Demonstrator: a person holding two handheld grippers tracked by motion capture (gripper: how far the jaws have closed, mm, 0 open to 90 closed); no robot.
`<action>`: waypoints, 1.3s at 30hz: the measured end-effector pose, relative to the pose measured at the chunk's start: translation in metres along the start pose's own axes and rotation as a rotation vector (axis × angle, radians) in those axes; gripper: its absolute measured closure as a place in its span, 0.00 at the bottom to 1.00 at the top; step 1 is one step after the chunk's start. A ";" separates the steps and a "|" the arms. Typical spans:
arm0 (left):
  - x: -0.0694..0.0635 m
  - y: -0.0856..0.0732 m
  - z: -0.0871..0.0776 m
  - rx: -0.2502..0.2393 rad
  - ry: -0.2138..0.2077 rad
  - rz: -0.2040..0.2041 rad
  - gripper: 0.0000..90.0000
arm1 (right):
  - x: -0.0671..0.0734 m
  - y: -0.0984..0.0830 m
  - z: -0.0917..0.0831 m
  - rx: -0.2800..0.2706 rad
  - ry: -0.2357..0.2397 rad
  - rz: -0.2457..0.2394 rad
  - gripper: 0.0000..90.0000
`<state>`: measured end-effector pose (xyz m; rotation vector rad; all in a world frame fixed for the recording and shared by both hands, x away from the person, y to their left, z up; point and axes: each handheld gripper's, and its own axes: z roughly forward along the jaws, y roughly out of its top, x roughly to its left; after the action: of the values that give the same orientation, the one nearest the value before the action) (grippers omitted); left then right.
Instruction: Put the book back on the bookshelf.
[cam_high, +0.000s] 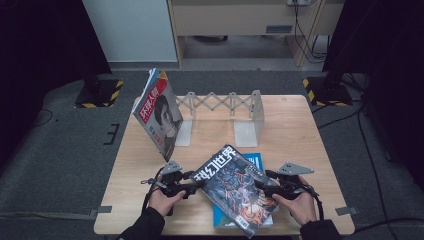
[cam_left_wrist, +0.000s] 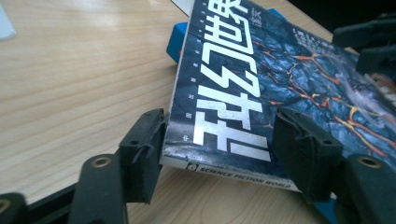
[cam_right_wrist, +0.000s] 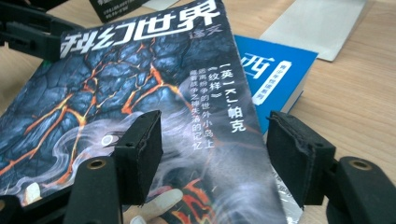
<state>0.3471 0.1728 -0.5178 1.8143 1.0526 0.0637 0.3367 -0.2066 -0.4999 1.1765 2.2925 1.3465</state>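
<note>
A: Where is the dark magazine (cam_high: 235, 187) now?

B: It is at the near side of the wooden table (cam_high: 295, 125), tilted, between the two grippers. Its cover shows white characters above a pattern of cracked rock with orange lines. Under it lies a blue book (cam_high: 252, 162), flat on the table, and the magazine covers most of it.

A: What does the left gripper (cam_high: 192, 186) do?

B: In the left gripper view its jaws stand spread, one on each side of the magazine's lower corner. The left jaw is just beside the spine edge and the right jaw is over the cover. I cannot tell if they really press the paper.

A: And the right gripper (cam_high: 263, 186)?

B: Its jaws are also spread. In the right gripper view the left jaw is in front of the cover and the right jaw is past the magazine's edge, on the side of the blue book. Again I cannot tell if there is contact.

A: What else stands around?

B: At the far side there is an expanding metal book rack (cam_high: 220, 112) with upright plates. Another magazine (cam_high: 159, 115), with a face on its cover, leans against the rack's left end. The rack is well apart from the grippers.
</note>
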 end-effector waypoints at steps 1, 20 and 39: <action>0.001 0.000 0.001 -0.001 -0.009 -0.012 0.36 | 0.000 0.000 0.001 0.004 -0.004 -0.008 0.40; 0.011 0.001 0.015 0.006 -0.109 -0.093 0.33 | -0.001 -0.003 0.003 -0.001 0.003 0.021 0.39; -0.001 0.017 0.000 -0.031 -0.127 -0.115 0.51 | -0.003 -0.004 0.003 -0.007 0.009 0.025 0.39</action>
<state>0.3573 0.1699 -0.5043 1.7035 1.0571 -0.1028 0.3385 -0.2079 -0.5058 1.2033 2.2842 1.3700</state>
